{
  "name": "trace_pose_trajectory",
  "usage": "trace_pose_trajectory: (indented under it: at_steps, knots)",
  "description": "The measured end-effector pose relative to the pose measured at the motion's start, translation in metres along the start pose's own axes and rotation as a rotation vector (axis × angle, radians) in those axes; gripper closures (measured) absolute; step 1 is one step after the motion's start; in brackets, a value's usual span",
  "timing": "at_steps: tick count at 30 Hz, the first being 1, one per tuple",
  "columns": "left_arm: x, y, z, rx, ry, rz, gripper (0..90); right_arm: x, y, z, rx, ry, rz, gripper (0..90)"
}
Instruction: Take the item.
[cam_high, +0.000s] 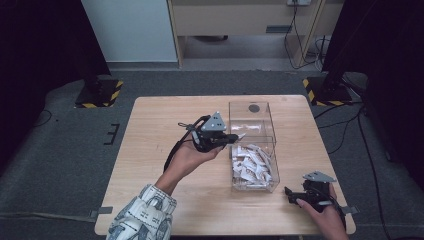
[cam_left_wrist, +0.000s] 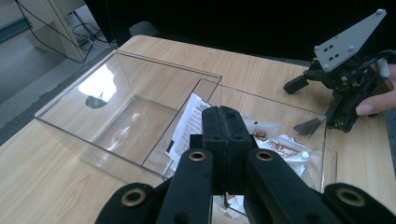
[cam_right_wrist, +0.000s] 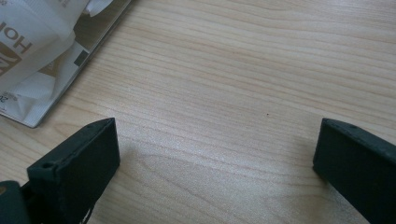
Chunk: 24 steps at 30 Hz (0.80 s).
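A: Clear plastic box, where's it sitting?

B: Just right of centre on my surface, white packets piled in its near half. Left tongs at its 9 o'clock rim, pressed together on one packet. Right tongs spread wide, at 5 o'clock.

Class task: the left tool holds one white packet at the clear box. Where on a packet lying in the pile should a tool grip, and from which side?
Probably from above, through the open top of the clear box, since its walls block the sides. Pinch a raised free edge or corner of a white packet: they are flat and thin, heaped at angles. The left tool seems to grip its packet by the edge.
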<state>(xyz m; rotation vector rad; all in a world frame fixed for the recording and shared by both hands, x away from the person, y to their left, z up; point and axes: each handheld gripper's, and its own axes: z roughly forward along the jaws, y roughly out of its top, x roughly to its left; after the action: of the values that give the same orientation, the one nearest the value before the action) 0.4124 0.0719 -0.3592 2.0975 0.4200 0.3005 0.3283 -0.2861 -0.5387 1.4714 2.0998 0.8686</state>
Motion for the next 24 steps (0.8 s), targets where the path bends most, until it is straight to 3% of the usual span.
trace_pose_trajectory:
  at_steps: [24]
  knots:
    - [0.025, -0.018, -0.013, 0.001, 0.053, -0.021, 89.7, 0.0, 0.0, 0.0, 0.0, 0.0, 0.0, 0.8]
